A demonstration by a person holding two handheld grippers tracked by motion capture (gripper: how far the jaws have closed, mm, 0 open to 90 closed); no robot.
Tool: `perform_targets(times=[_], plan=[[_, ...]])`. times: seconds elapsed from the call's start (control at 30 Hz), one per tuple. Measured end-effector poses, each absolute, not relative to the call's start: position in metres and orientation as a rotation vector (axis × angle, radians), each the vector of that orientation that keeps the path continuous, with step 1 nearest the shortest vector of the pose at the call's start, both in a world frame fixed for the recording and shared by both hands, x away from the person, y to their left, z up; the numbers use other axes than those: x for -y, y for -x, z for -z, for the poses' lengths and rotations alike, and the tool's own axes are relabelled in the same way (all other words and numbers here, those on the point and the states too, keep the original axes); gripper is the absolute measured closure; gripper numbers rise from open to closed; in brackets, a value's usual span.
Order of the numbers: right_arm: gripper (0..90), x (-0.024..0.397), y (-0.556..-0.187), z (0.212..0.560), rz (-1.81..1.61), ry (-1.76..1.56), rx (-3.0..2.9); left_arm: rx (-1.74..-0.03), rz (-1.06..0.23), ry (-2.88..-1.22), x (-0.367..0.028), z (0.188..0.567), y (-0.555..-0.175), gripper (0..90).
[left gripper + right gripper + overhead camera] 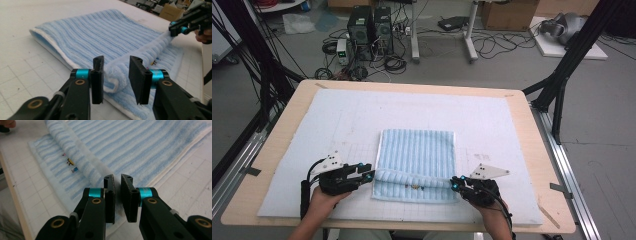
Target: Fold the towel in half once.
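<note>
A light blue striped towel (pixel 417 150) lies folded on the white mat, its near edge rolled up into a ridge. My left gripper (pixel 371 175) is at the ridge's left end. In the left gripper view the left gripper (pixel 116 75) is open, with the rolled towel (pixel 100 32) end lying loosely between the pads. My right gripper (pixel 454 184) is at the ridge's right end. There the right gripper (pixel 118 192) is shut on the towel (pixel 140 145), pinching a thin fold. The right gripper (pixel 172 27) also appears far off in the left gripper view, holding that corner.
A white gridded mat (pixel 347 115) covers most of the wooden table (pixel 532 150). Small coloured embroidered figures (pixel 70 162) sit on the towel's lower layer. Beyond the far edge stand computer towers (pixel 369 27), cables and black frame legs (pixel 562 80).
</note>
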State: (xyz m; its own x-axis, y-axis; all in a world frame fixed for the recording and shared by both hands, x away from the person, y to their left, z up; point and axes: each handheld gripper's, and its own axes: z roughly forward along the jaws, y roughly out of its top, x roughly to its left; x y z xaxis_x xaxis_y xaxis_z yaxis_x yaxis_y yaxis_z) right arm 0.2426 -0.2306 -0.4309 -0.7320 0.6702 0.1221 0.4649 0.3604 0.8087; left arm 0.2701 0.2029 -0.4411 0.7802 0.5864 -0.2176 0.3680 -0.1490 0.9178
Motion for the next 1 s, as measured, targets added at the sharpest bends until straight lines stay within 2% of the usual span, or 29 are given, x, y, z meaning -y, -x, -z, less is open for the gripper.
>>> perform_targets(times=[0.13,0.27,0.37,0.6,0.77,0.8,0.9,1.0], plan=[[69.9,0.234,-0.243,0.432,-1.345,-1.005,-2.509,-0.764,-0.234,-1.749,-0.205,0.441,-0.272,60.4],[64.8,0.241,-0.247,0.429,-1.450,-1.054,-2.414,-0.783,-0.253,-1.728,-0.207,0.439,-0.275,60.1],[64.6,0.239,-0.252,0.428,-1.437,-1.105,-2.356,-0.800,-0.259,-1.730,-0.206,0.440,-0.276,60.1],[65.2,0.219,-0.254,0.441,-1.125,-1.065,-2.436,-0.854,-0.224,-1.792,-0.200,0.446,-0.278,60.4],[62.9,0.221,-0.250,0.437,-1.175,-1.063,-2.413,-0.873,-0.189,-1.856,-0.193,0.450,-0.279,60.0],[64.0,0.222,-0.251,0.438,-1.160,-1.062,-2.418,-0.877,-0.185,-1.860,-0.192,0.450,-0.279,59.6],[76.0,0.219,-0.252,0.444,-1.110,-1.048,-2.445,-0.877,-0.168,-1.896,-0.188,0.451,-0.280,60.7],[86.3,0.217,-0.252,0.442,-1.086,-1.036,-2.453,-0.871,-0.168,-1.978,-0.180,0.452,-0.281,73.0]])
